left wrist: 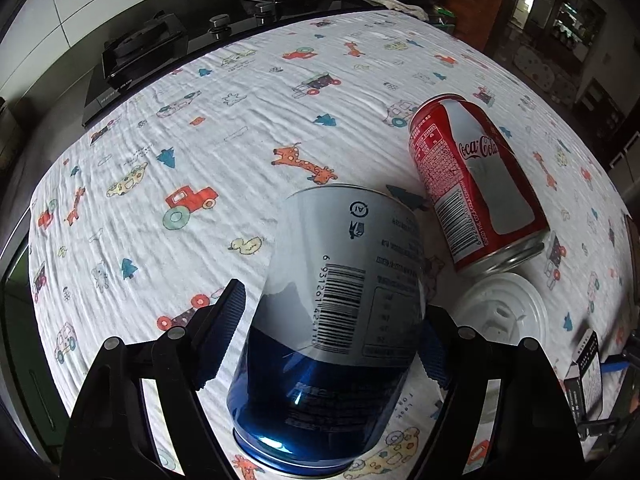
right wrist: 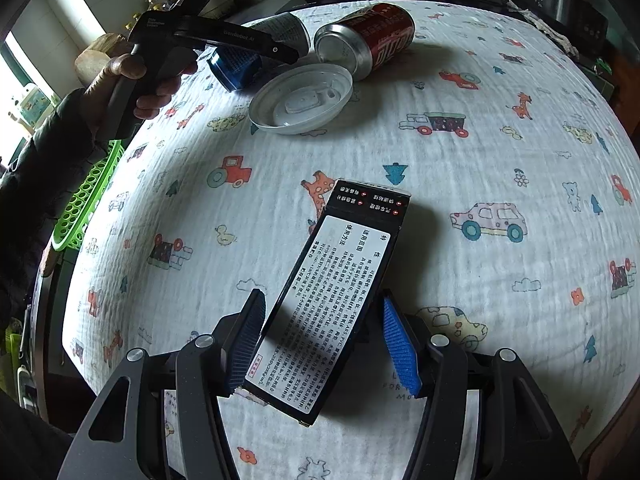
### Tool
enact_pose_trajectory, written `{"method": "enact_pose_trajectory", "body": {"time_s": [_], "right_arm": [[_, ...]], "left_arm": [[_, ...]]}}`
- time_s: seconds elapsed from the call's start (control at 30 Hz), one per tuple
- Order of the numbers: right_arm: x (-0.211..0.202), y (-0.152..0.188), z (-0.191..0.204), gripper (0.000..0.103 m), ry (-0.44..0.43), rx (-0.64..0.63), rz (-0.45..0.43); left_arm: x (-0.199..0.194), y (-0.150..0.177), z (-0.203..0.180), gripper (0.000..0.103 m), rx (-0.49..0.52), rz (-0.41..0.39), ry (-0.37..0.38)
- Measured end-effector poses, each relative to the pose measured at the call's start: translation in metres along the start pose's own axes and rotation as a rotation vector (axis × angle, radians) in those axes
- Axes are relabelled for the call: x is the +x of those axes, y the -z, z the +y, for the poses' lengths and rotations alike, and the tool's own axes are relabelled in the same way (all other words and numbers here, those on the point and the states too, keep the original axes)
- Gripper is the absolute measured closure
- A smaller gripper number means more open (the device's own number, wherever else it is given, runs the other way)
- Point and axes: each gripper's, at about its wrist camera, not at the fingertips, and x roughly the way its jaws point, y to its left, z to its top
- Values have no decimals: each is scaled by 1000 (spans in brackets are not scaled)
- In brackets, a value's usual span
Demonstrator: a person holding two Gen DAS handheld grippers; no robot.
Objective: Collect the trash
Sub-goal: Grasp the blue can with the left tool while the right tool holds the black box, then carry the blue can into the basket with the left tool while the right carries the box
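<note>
A blue and white can [left wrist: 332,320] lies between the fingers of my left gripper [left wrist: 328,332]; the right pad is hidden behind it and the left pad stands a little off its side. A red Coca-Cola can [left wrist: 476,184] lies on its side beyond, with a white plastic lid [left wrist: 504,312] next to it. My right gripper [right wrist: 324,340] is open around a black box with a white label [right wrist: 332,304] that lies on the cloth; neither pad touches it. The right wrist view also shows the blue can [right wrist: 240,60], red can [right wrist: 368,36] and lid [right wrist: 300,100].
A patterned white cloth [right wrist: 480,160] covers the table. A green basket [right wrist: 88,200] hangs at the table's left edge. A black gas hob [left wrist: 144,48] stands behind the table. The black box shows at the right edge of the left wrist view [left wrist: 584,376].
</note>
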Motion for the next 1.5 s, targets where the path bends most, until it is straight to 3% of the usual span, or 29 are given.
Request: {"method": "enact_pose_trajectory", "body": {"time_s": [0.1,0.37,0.6,0.9,1.3,1.5], "right_arm": [[0,0,0,47,1,0,0],[0,0,0,49,4,14,-6],[2,-2,10,55,-23,14,-12],[9,-10,41,60,-69,-34,-11],[30,-13,88,60,7,-183,55],[28,-19,107,60,12,-230,31]], "left_arm": [[1,1,2,32,-3,-8,-8],[-13,10,8,33,-36,-39,-19],[-47,37,21,34,-118,-88,-8],[-107,99,48,34,-256,-176,-8],[-190,193,103,34,-404,-251,-123],[-225,245,140,34,-501,-274,-197]]}}
